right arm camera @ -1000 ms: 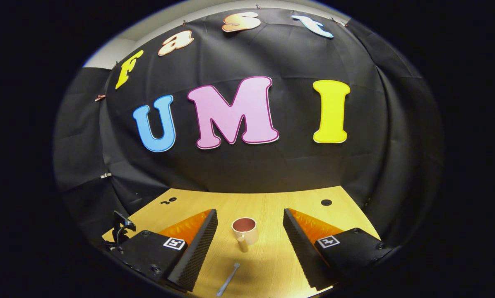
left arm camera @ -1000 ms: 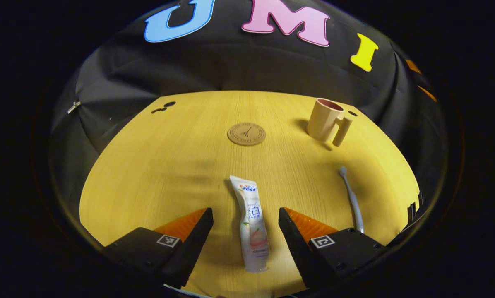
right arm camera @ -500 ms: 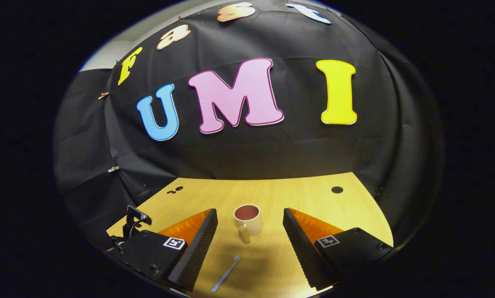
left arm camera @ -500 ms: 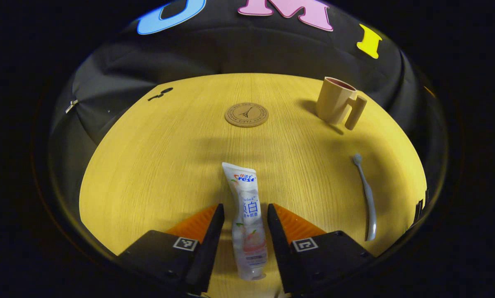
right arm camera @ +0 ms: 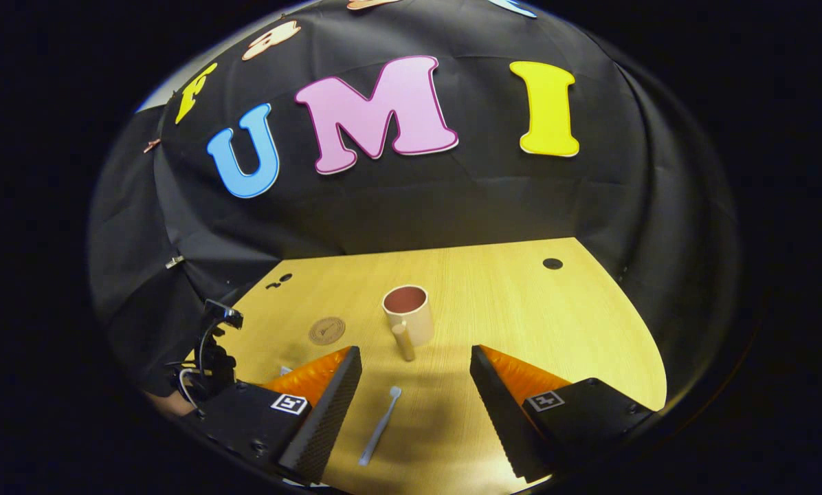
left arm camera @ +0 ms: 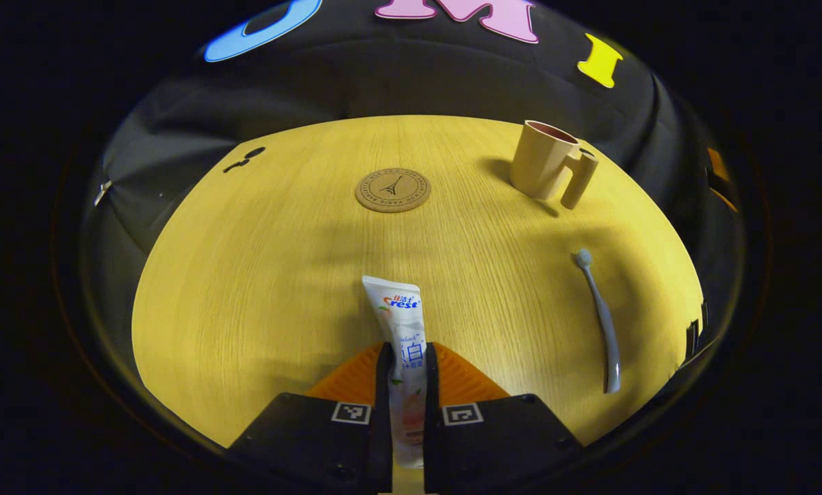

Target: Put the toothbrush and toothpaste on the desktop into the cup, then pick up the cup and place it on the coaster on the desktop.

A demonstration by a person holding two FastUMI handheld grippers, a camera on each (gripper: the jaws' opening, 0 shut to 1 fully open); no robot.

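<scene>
Left gripper (left arm camera: 406,357) is pinching the toothpaste (left arm camera: 403,330), both fingers pressing its lower half as the tube is lying flat at the near edge of the desktop (left arm camera: 260,275). Right gripper (right arm camera: 414,395) is hovering with fingers spread wide above the toothbrush (right arm camera: 381,425). The cup (right arm camera: 409,315) is standing upright beyond it; the coaster (left arm camera: 392,190) is lying to the cup's left.
</scene>
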